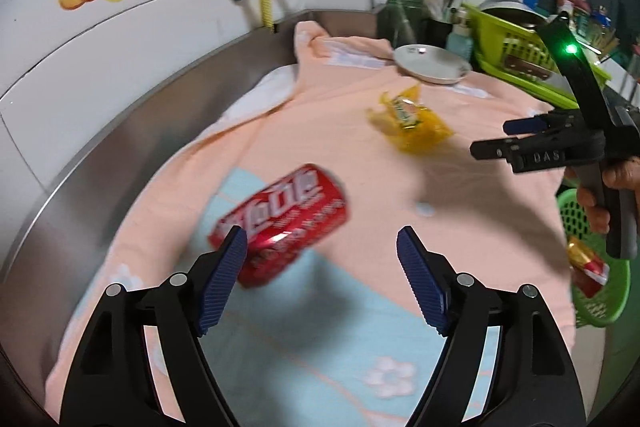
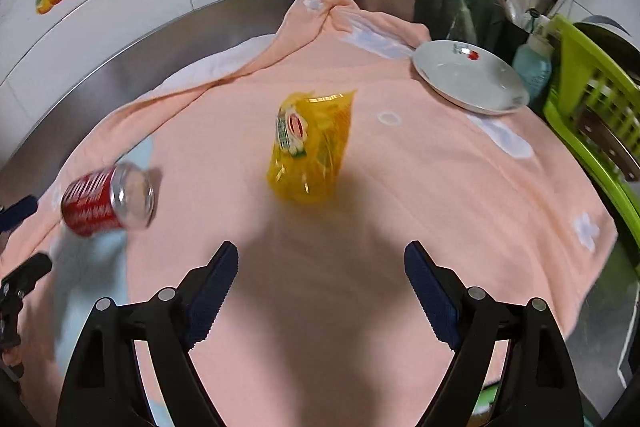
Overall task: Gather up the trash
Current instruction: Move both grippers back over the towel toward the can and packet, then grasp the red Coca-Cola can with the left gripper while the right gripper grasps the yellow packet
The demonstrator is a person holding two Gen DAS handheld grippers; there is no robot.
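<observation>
The red can point(image 1: 280, 223) was noted lying just beyond the left gripper point(image 1: 320, 281); both jaws stood apart, nothing held. The right gripper point(image 2: 320, 293) was likewise spread and empty.

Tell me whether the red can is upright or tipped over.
Tipped over: the red can lies on its side on the peach towel, its silver end facing sideways.

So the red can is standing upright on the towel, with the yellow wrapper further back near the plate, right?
Not quite: the can lies on its side on the towel, as the right wrist view shows, its end facing the camera. The wrapper does lie further back, nearer the plate.
</observation>
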